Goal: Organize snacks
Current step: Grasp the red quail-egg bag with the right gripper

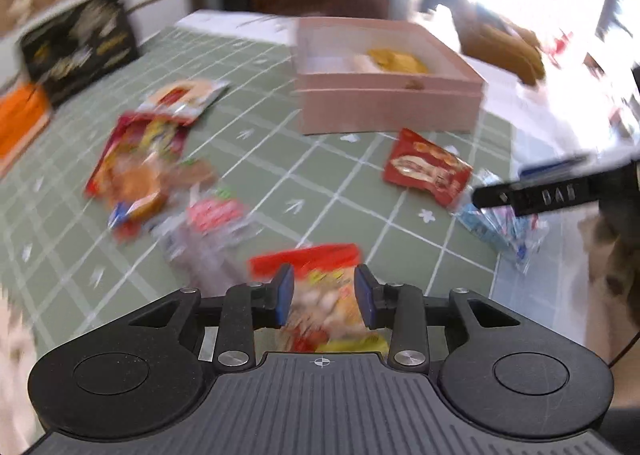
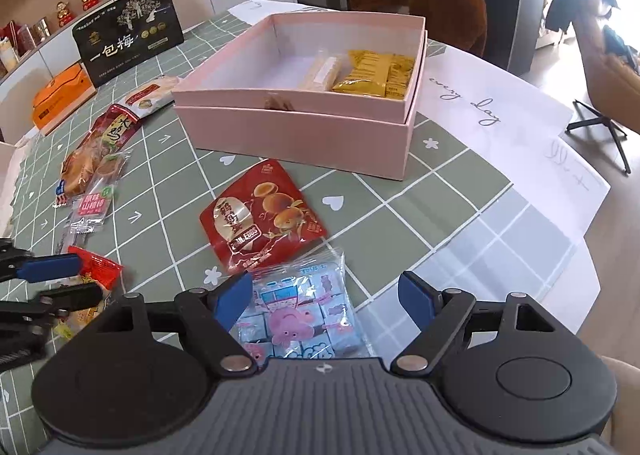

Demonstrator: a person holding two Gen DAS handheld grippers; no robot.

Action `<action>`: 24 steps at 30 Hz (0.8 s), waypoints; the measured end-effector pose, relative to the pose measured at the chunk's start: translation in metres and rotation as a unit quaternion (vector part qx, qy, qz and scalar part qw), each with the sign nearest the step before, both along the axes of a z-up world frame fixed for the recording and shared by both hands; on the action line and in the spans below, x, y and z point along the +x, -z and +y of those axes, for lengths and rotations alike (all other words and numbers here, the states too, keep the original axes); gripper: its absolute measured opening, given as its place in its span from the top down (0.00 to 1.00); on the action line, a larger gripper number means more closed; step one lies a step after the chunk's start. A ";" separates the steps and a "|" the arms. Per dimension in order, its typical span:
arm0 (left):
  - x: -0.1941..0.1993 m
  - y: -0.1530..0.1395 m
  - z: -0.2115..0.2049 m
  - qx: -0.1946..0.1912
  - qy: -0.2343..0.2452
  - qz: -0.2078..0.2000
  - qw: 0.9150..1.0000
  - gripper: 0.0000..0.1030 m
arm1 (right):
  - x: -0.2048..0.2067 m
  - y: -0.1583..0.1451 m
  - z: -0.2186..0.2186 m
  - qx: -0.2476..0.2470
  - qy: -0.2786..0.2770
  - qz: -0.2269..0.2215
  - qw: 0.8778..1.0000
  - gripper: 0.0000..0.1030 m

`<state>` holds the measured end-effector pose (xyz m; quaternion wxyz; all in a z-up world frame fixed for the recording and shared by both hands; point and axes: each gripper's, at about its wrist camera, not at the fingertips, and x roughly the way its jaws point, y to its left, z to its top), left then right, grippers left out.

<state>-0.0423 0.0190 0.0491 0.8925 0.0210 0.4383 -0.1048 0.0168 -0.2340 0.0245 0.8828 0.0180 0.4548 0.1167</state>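
The pink box (image 2: 304, 127) sits open on the green checked table (image 2: 440, 191), and everything else is placed here by reference to it. Inside the box, toward its far right corner, lie a yellow packet (image 2: 376, 73) and a pale wrapped bar (image 2: 320, 73) touching it on the left.

Just in front of the box lies a red egg snack pouch (image 2: 260, 223), apart from the box wall. Nearer the camera than that pouch, and overlapping its lower edge, is a clear bag of blue wrapped sweets (image 2: 304, 315). The right tongs (image 2: 324, 303) stand wide apart over this bag, their blue pads on either side of it and not pressing on it; they are released.

To the left of the box, a loose row of red and clear snack packets (image 2: 96, 159) runs along the table toward the near edge. At the near end of that row lies a red and yellow packet (image 1: 324, 295). The left tongs (image 1: 325, 295) straddle it with the pads partly parted; the left wrist view is blurred, so whether the pads press on the packet cannot be told.

Behind the row, left of the box, a black gift box (image 2: 128, 35) stands upright beside an orange box (image 2: 60, 99)
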 end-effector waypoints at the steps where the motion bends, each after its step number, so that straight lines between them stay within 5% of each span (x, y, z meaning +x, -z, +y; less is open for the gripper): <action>1: -0.003 -0.001 0.009 -0.018 -0.022 0.008 1.000 0.63 | -0.001 0.000 0.000 -0.001 0.000 -0.001 1.000 0.22; 4: -0.008 0.007 0.034 -0.083 -0.075 0.043 0.993 0.65 | -0.003 -0.001 -0.003 0.001 0.003 -0.002 1.000 0.22; 7: -0.008 0.018 0.042 -0.121 -0.078 0.056 0.988 0.65 | -0.005 0.003 -0.007 0.006 0.009 0.003 1.000 0.21; 17: 0.028 0.028 -0.018 -0.081 0.015 0.017 0.996 0.56 | -0.006 0.010 -0.017 0.022 0.028 0.009 0.999 0.13; 24: 0.023 0.005 -0.045 -0.032 0.041 -0.016 0.999 0.61 | -0.007 0.002 -0.015 -0.006 0.028 -0.006 1.000 0.13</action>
